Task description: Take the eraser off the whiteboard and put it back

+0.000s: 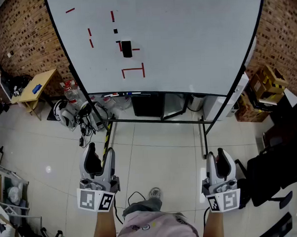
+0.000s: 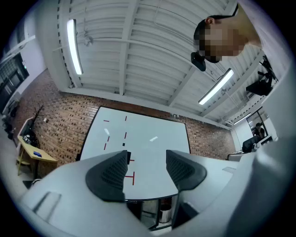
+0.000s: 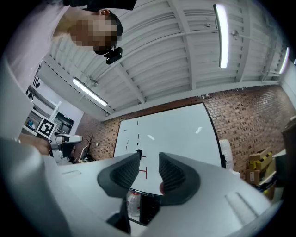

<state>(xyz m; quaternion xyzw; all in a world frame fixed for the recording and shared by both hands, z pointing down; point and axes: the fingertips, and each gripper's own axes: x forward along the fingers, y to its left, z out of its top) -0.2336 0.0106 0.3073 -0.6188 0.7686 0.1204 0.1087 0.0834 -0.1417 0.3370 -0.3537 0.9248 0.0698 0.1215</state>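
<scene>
The whiteboard (image 1: 184,40) stands on a black frame on a floor (image 1: 155,149) of pale tiles. A black eraser (image 1: 127,48) sticks to the board's left half among short red marks, with a small black square (image 1: 115,31) above it. On the floor under the board's left end stand water bottles (image 1: 71,90) beside a tangle of cables (image 1: 83,128). Cardboard boxes (image 1: 262,86) sit at the right. At the far left, a small wooden tabletop (image 1: 43,78) carries a blue thing (image 1: 36,88).

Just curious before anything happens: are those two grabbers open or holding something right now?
Left gripper: open, fingers apart, empty.
Right gripper: open, narrower gap, empty.
</scene>
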